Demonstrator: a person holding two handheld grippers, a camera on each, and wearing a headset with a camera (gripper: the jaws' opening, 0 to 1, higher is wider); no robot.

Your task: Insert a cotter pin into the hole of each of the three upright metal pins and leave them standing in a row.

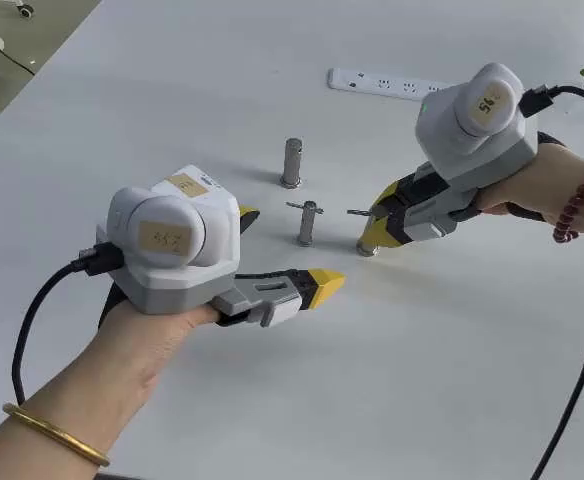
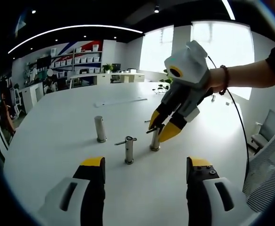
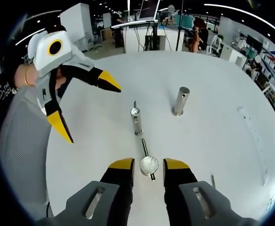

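Cotter pin (image 3: 146, 149): thin wire, judged light, springy and easily bent. It lies through the head of the nearest metal pin (image 2: 155, 142), from 12 to 6 o'clock in the right gripper view. The right gripper (image 3: 149, 162) has its jaws partly apart either side of that head, with no visible contact. Take hold at the looped end. The metal pins look stiff, smooth and narrow-based, so side load may topple them on the surface (image 1: 422, 380). The left gripper (image 1: 287, 250) stands wide apart and empty at 7 o'clock of the middle metal pin (image 1: 308, 225).
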